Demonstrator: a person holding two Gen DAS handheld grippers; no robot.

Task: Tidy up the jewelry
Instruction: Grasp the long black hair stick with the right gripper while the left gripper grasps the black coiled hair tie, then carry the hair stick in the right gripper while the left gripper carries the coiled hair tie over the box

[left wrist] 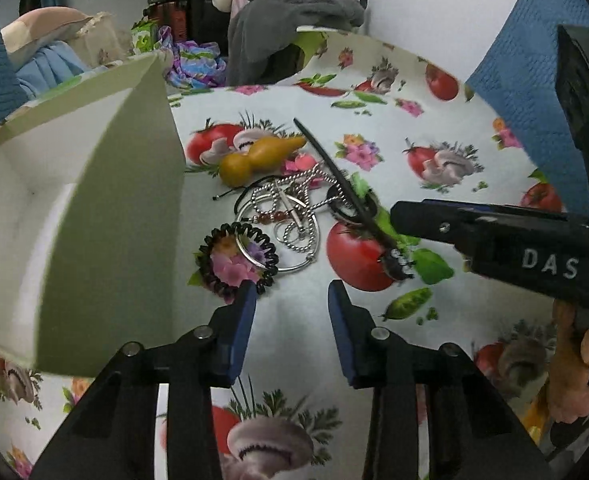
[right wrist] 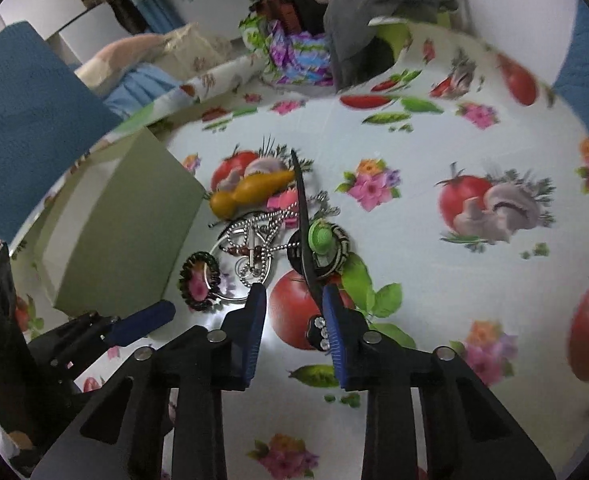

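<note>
A heap of jewelry lies on the flowered tablecloth: a yellow gourd pendant (left wrist: 254, 158), a silver bead chain (left wrist: 294, 216) tangled with silver hoops, a black coil hair tie (left wrist: 238, 260) and a long black hair stick (left wrist: 346, 196) with a rhinestone head. My left gripper (left wrist: 290, 292) hovers open just short of the coil tie, with nothing between its pads. My right gripper (right wrist: 292, 296) is open too. The hair stick (right wrist: 304, 220) has its rhinestone head beside the right pad's inner face, and the other pad stands well apart. A green spiral piece (right wrist: 321, 236) rests on a striped bangle.
An open green box (left wrist: 114, 200) with a white inside stands left of the heap, its near wall close to my left finger. A blue knitted sleeve (right wrist: 26, 128) and piled clothes (left wrist: 294, 0) lie beyond the table's far edge. A hand (left wrist: 574, 368) holds the right tool.
</note>
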